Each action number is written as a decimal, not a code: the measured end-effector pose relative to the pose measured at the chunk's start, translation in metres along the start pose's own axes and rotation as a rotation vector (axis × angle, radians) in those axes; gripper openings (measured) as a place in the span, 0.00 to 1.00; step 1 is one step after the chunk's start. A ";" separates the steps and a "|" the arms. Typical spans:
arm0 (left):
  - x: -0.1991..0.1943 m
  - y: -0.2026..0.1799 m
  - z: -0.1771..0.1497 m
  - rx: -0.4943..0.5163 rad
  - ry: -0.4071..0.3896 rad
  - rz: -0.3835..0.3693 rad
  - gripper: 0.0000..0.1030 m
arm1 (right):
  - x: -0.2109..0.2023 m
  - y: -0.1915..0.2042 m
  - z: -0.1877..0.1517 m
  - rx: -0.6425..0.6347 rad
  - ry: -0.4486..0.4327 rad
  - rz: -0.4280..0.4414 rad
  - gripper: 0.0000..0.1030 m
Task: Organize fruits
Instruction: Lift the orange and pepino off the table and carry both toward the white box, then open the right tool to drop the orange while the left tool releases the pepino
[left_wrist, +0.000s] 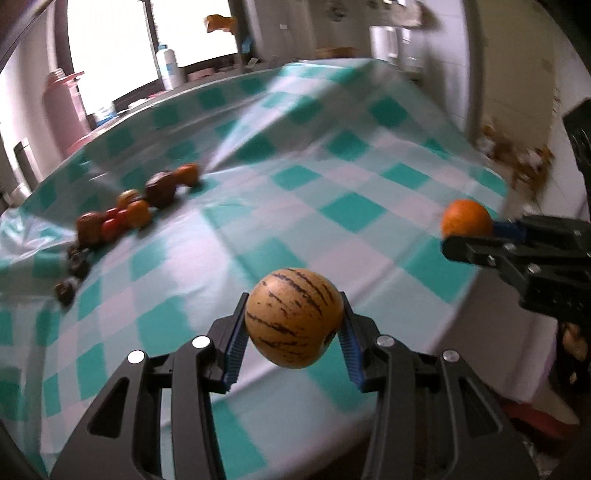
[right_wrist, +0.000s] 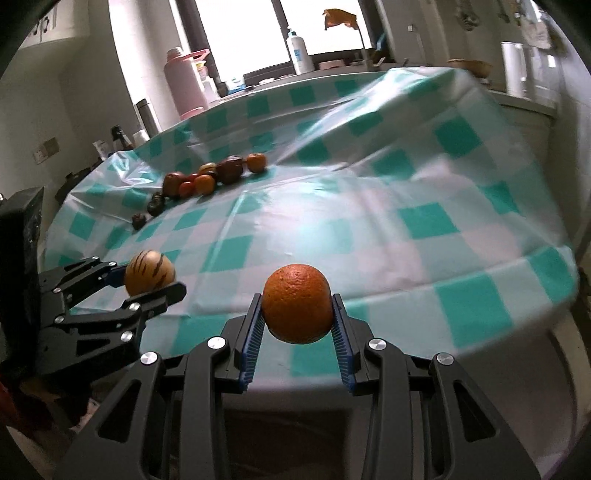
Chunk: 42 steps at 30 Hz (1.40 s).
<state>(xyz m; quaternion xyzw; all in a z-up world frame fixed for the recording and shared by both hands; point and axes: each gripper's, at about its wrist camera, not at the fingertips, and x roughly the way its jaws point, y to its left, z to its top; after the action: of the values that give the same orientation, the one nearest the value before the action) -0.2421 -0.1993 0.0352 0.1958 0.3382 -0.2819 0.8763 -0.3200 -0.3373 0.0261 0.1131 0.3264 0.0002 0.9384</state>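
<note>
My left gripper (left_wrist: 293, 325) is shut on a tan striped melon (left_wrist: 293, 317) and holds it above the near edge of the table; both also show at the left of the right wrist view, gripper (right_wrist: 147, 280) and melon (right_wrist: 149, 271). My right gripper (right_wrist: 297, 314) is shut on an orange (right_wrist: 297, 302), also held above the near edge; the left wrist view shows them at the right, gripper (left_wrist: 469, 236) and orange (left_wrist: 466, 218). A row of several small fruits (right_wrist: 207, 181) lies on the far left of the table, also in the left wrist view (left_wrist: 136, 206).
The table wears a teal-and-white checked plastic cloth (right_wrist: 369, 206) with raised folds toward the back. A pink flask (right_wrist: 186, 81), a white bottle (right_wrist: 298, 48) and other bottles stand on a counter behind the table.
</note>
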 end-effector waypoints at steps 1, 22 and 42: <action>0.001 -0.010 0.001 0.025 0.002 -0.017 0.44 | -0.006 -0.005 -0.002 0.001 -0.012 -0.021 0.35; 0.029 -0.194 -0.001 0.504 0.054 -0.286 0.44 | -0.012 -0.148 -0.078 0.255 0.100 -0.385 0.35; 0.162 -0.263 -0.064 0.622 0.418 -0.317 0.43 | 0.081 -0.221 -0.134 0.465 0.405 -0.429 0.35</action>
<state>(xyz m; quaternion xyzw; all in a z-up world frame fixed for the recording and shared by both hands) -0.3380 -0.4244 -0.1635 0.4501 0.4336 -0.4563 0.6334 -0.3547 -0.5179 -0.1722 0.2497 0.5129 -0.2482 0.7829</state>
